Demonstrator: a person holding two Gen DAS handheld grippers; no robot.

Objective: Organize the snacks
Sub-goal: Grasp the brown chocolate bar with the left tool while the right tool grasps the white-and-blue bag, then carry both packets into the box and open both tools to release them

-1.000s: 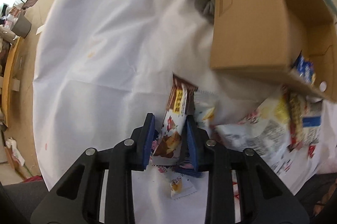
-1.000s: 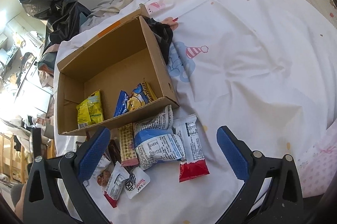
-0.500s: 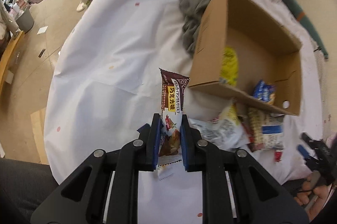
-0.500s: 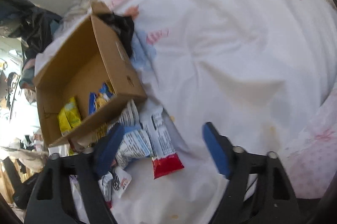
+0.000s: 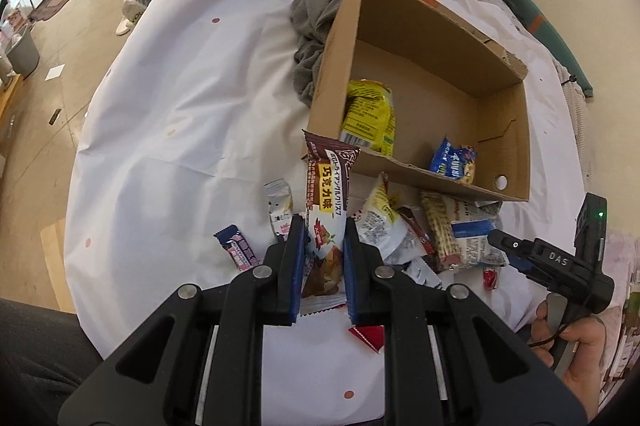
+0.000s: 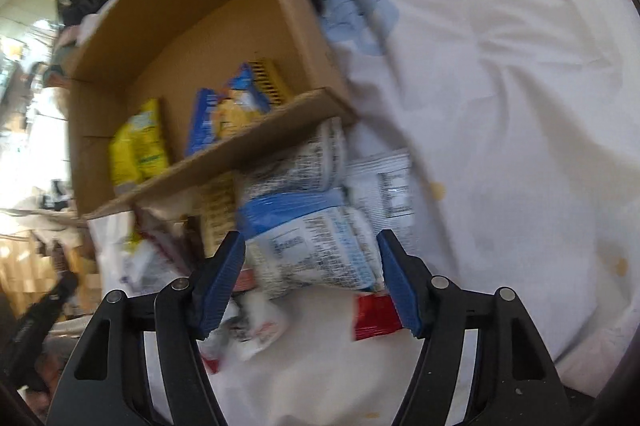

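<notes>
While the left gripper (image 5: 320, 258) pinches a brown chocolate bar wrapper (image 5: 326, 193) between its blue pads, lifted clear of the white sheet (image 5: 180, 97), only its own view shows that hold. The wrapper stands upright, its top edge level with the near wall of the cardboard box (image 5: 424, 25), with a yellow label of characters down its front and a picture of the snack near the pads.

The right gripper (image 6: 310, 278) has its jaws part-way in after narrowing; they straddle a white and blue packet (image 6: 308, 238) on the sheet, and the blurred picture does not show the pads pressing on it. The left wrist view shows this gripper (image 5: 520, 258) from outside, low at the pile's right edge, held by a hand (image 5: 576, 350).

Inside the box, two packets are plain in both views: one yellow (image 5: 370, 113) and one blue and yellow (image 5: 454, 163). The right wrist view adds a yellow striped one (image 6: 268, 81) behind the blue, which the other view does not show.

A loose pile of packets lies on the sheet in front of the box; their number is too tangled to count. A grey cloth (image 5: 314, 37) is bunched against the box's left side.
</notes>
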